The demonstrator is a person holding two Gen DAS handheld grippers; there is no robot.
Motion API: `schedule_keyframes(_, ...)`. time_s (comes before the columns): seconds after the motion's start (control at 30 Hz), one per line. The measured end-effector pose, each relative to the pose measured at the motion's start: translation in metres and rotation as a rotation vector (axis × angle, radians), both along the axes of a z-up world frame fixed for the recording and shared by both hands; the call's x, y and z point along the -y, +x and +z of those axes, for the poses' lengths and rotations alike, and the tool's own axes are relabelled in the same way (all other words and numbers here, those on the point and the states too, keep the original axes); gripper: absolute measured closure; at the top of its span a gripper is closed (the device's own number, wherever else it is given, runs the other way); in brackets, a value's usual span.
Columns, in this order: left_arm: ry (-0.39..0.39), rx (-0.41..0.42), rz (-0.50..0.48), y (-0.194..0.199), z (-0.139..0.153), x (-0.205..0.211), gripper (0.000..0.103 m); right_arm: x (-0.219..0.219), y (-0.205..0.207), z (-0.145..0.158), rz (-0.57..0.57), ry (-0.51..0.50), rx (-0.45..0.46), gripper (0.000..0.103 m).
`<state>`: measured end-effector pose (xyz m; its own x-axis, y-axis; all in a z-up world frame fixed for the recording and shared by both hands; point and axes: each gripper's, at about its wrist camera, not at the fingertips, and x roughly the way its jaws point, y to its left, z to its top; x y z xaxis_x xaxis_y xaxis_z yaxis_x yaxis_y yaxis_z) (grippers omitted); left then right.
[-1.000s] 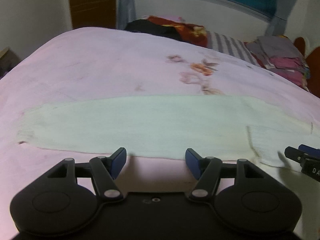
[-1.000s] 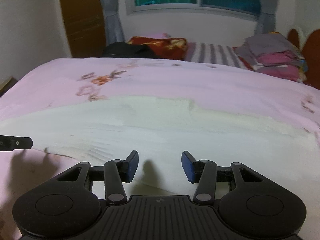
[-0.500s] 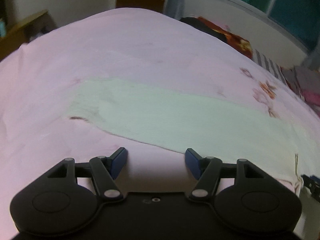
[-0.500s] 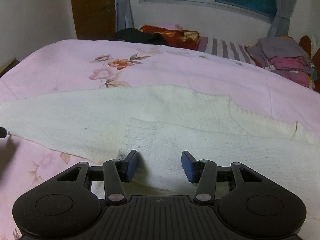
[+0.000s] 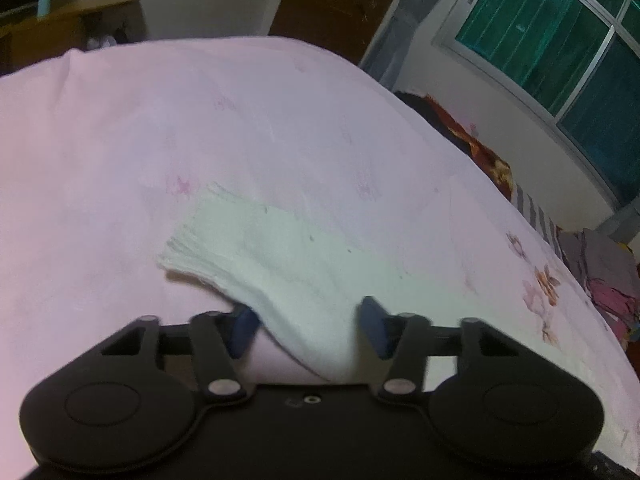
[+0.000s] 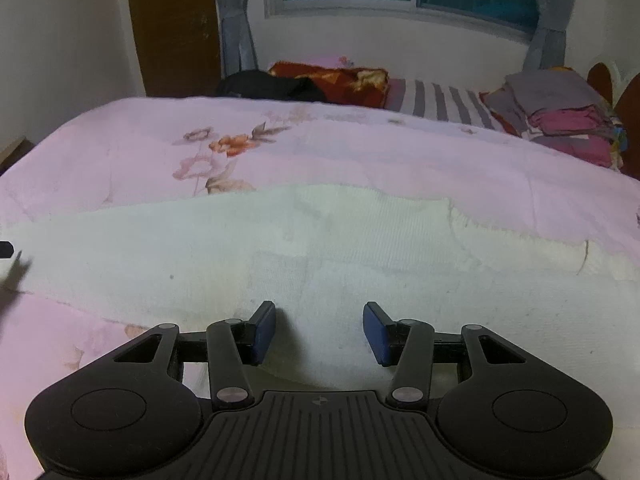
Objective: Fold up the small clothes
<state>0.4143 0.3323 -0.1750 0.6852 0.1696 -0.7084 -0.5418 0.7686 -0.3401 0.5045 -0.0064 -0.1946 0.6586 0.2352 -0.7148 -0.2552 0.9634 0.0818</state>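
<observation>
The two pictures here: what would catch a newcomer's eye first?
A long white knitted garment lies spread across a pink flowered bedspread. The left gripper has just been closing around one end of it, cloth between its jaws. The right gripper sits open over the garment's near edge.

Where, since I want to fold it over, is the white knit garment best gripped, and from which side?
Grip the white knit garment at its narrow left end, on the near edge, which looks lifted off the pink bedspread. Come from the near side, low; the left tool, jaws just closing, straddles that edge.
</observation>
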Motion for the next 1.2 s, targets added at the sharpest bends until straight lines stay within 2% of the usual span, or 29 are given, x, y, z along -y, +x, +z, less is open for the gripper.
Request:
schedule_keyframes(0.07,0.005,0.011,0.02,0.0,-0.003,-0.002,0.084,-0.003,0.002,-0.007,0.011,-0.017,-0.026,0.055)
schedule_keyframes(0.1,-0.008,0.021,0.025,-0.001,-0.004,-0.005,0.09,-0.003,0.001,-0.009,0.014,-0.02,-0.013,0.055)
schedule_keyframes(0.23,0.004,0.055,0.014,-0.002,0.002,0.003,0.095,-0.001,0.004,-0.008,0.009,-0.009,-0.02,0.055)
schedule_keyframes(0.33,0.032,0.112,-0.032,-0.003,0.02,0.02,0.095,0.003,0.001,-0.003,-0.017,0.016,0.002,0.055)
schedule_keyframes(0.4,0.052,0.145,-0.099,0.002,0.036,0.04,0.095,0.003,0.002,-0.008,-0.008,-0.001,-0.025,0.055)
schedule_keyframes(0.53,0.085,0.203,-0.277,0.016,0.062,0.099,0.095,0.018,-0.002,0.007,-0.037,0.064,-0.003,0.055)
schedule_keyframes(0.67,0.088,0.229,-0.459,0.029,0.069,0.175,0.095,0.042,-0.013,0.024,-0.068,0.085,0.023,0.055)
schedule_keyframes(0.87,0.081,0.225,-0.688,0.05,0.062,0.289,0.095,0.097,-0.036,0.041,-0.139,0.085,0.045,0.055)
schedule_keyframes(1.03,0.096,0.163,-0.841,0.061,0.034,0.37,0.094,0.15,-0.056,0.047,-0.224,0.076,0.049,0.055)
schedule_keyframes(1.13,0.148,0.094,-0.898,0.058,0.012,0.398,0.086,0.176,-0.065,0.046,-0.261,0.077,0.035,0.055)
schedule_keyframes(1.2,0.161,0.039,-0.934,0.057,0.002,0.409,0.076,0.19,-0.07,0.044,-0.275,0.09,0.018,0.054)
